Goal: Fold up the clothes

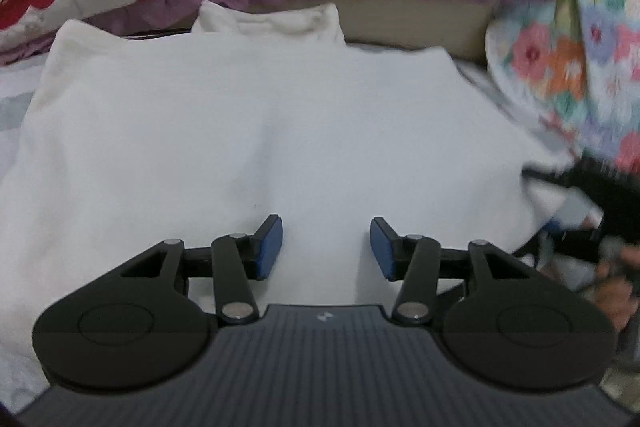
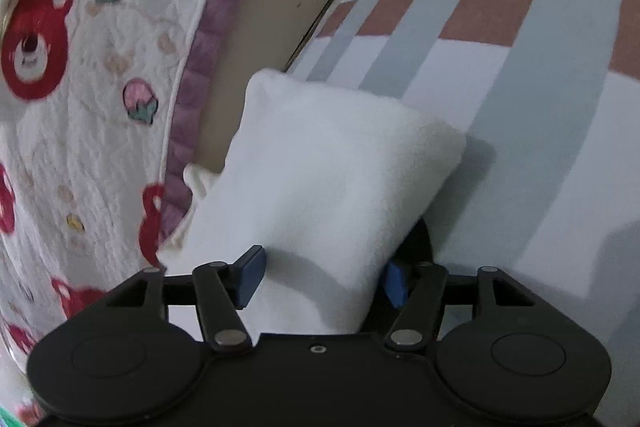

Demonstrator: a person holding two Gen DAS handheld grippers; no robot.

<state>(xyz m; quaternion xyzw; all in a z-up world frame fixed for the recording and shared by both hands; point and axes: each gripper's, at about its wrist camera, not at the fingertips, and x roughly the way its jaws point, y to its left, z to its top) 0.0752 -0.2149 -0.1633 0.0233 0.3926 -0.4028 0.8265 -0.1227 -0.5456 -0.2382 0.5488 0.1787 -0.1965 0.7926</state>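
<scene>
Garment: a white top (image 1: pixel 248 131) is lying across the middle of the left wrist view, its collar toward the upper centre; in the right wrist view it is showing as a compact, doubled-over block (image 2: pixel 320 187) in the centre, resting on the striped sheet (image 2: pixel 520 147).
Progress: judging by the thick rounded edges, the top is sitting at least partly folded. Whether further folds are coming or this is the finished bundle, the pictures are not settling.
Surroundings: a bear quilt (image 2: pixel 80 107) with purple trim is filling the left of the right wrist view; a floral cloth (image 1: pixel 580 47) is hanging at the right edge of the left wrist view.
Left gripper (image 1: pixel 326 247): spread, blue pads wide apart, hovering low over the near part of the top, lower centre of frame, gripping nothing.
Right gripper (image 2: pixel 324 277): jaws spread, straddling the near corner of the block; cloth is lying between the pads, but they are not closing on it. In the left wrist view it is blurring at the right edge.
Pose: both tools are pointing forward across the bed toward the quilt.
</scene>
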